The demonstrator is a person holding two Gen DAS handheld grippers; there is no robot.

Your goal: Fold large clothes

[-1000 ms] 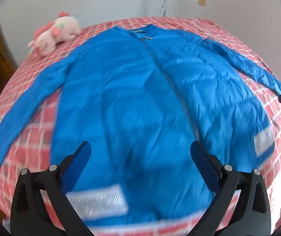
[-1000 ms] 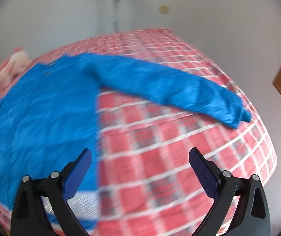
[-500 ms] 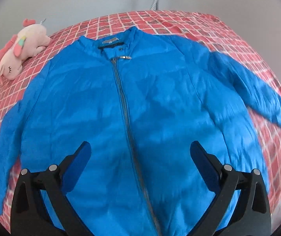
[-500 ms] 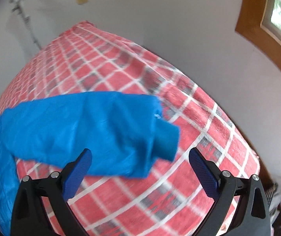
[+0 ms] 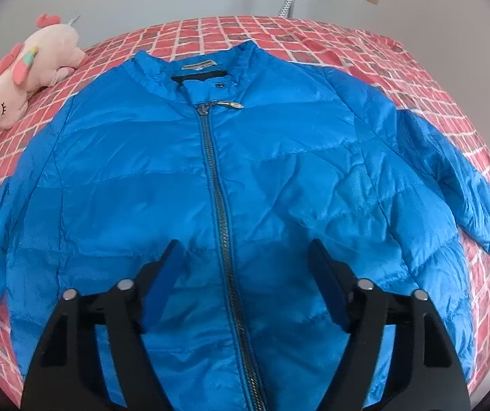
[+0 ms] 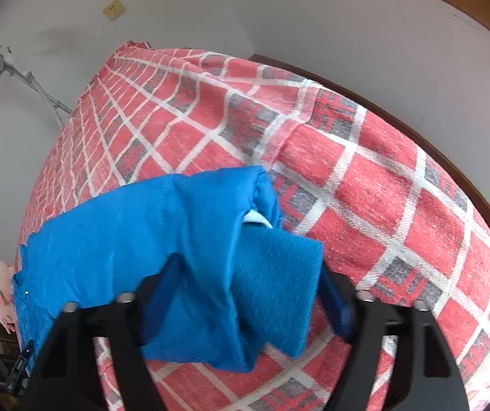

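I am looking at one blue jacket (image 5: 142, 178) lying face up and spread across the bed (image 5: 416, 78), which is wearing one red checked blanket. One zipper (image 5: 217, 185) is running down the middle of the jacket, closed up to the collar (image 5: 197, 68), and its one metal pull is lying sideways just below the collar. One pink plush toy (image 5: 29, 68) is lying on the blanket near the jacket's shoulder, apart from it.

My left gripper (image 5: 245, 257) is hovering over the lower chest of the jacket with its two fingers (image 5: 162, 284) standing wide apart, one on each side of the zipper, and gripping nothing.

My right gripper (image 6: 248, 274) is sitting at the end of one sleeve (image 6: 125, 233), near the side edge of the bed. Its two fingers (image 6: 334, 301) are spread wide, and the sleeve's end with its knit cuff (image 6: 275, 291) is lying between them. I cannot tell whether the fingers are touching the fabric. One wall socket (image 6: 114, 9) is showing on the white wall (image 6: 313, 17) beyond the bed, and one grey hose (image 6: 39, 85) is leaning against it.
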